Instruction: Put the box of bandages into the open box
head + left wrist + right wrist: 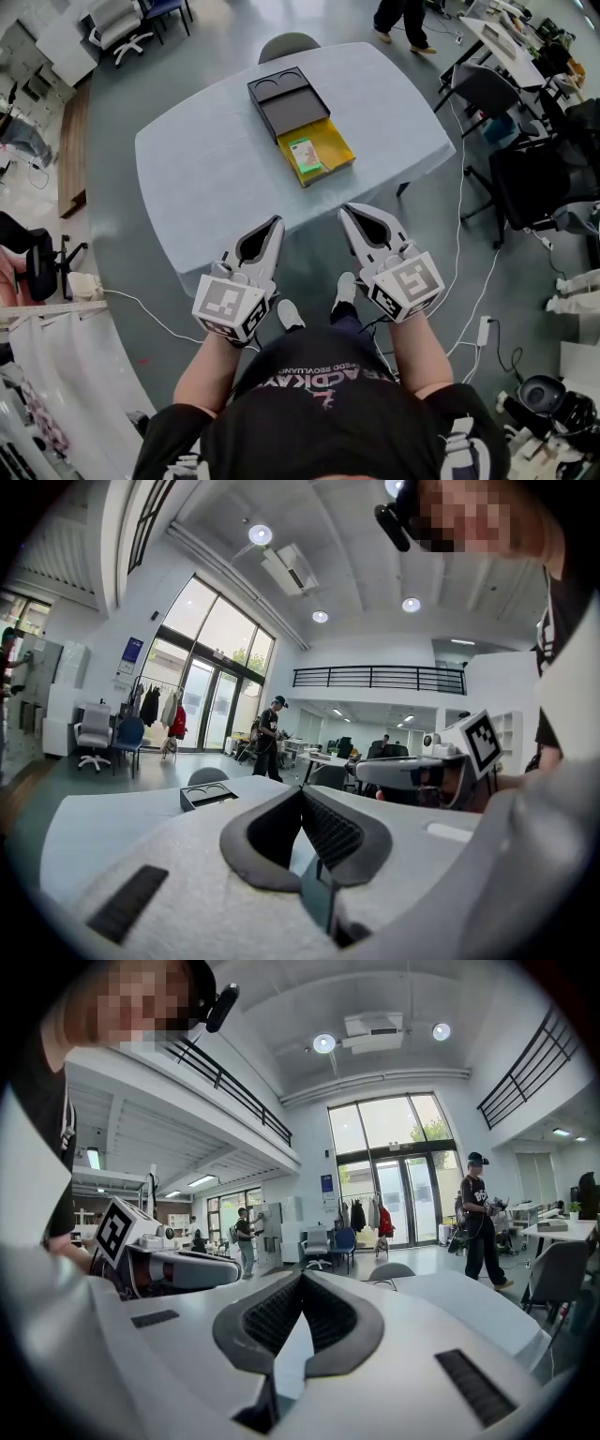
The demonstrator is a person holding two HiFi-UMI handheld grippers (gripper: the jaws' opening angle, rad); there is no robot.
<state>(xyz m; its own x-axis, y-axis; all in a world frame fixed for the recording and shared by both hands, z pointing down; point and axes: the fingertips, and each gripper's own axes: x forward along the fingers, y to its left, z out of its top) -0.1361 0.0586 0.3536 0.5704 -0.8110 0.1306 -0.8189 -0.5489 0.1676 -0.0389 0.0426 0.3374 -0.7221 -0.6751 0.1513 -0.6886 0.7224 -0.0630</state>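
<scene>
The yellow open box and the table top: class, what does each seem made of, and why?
Yellow open box: probably cardboard, matte; thin straight walls, flat colour. Table top: pale blue, matte, no glare; cloth cover or laminate, the view leaves that open.

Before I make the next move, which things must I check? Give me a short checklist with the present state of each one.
1. Box of bandages is inside the open box: ok.
2. Left gripper has its jaws together with nothing between them: ok.
3. Right gripper has its jaws together with nothing between them: ok.
4. Both grippers are off the table, on the person's side of it, touching neither box: ok.
5. Box of bandages lies flat on the bottom: cannot tell.
</scene>
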